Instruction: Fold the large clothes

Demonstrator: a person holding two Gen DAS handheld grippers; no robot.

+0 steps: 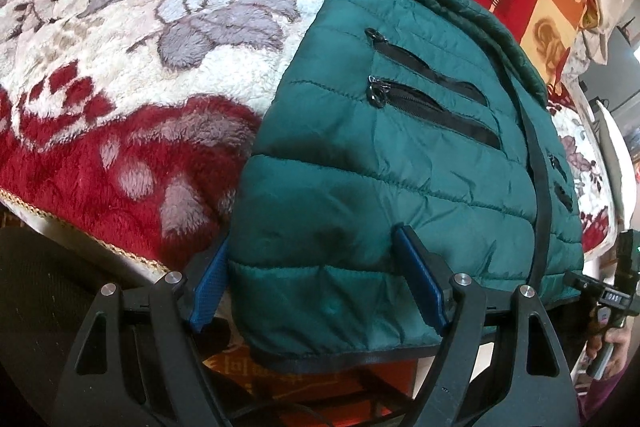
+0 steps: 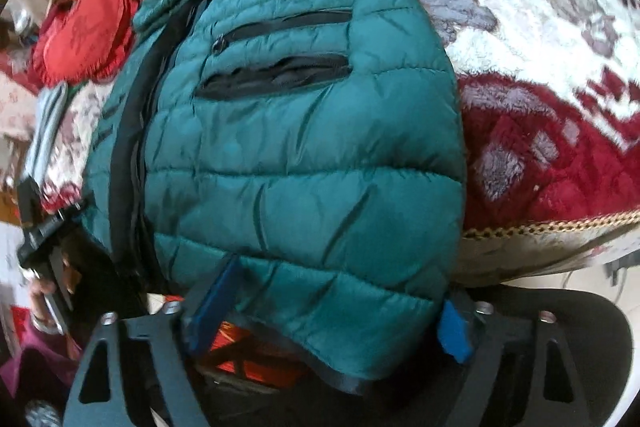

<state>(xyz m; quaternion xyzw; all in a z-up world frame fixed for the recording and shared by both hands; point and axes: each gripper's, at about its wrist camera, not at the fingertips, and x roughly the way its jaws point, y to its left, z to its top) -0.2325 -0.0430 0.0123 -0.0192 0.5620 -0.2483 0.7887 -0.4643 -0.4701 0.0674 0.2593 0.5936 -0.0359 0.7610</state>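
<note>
Our green puffer jacket lies on the bed's floral blanket, long axis running from hem at six o'clock to collar at twelve. Our left gripper and right gripper straddle the overhanging hem, jaws wide and pressing nothing. Open blanket lies at nine and three o'clock.

The green jacket hides the bed's near edge beneath its hem; the person's hand at the right-wrist view's left edge is blurred and cut off.
</note>
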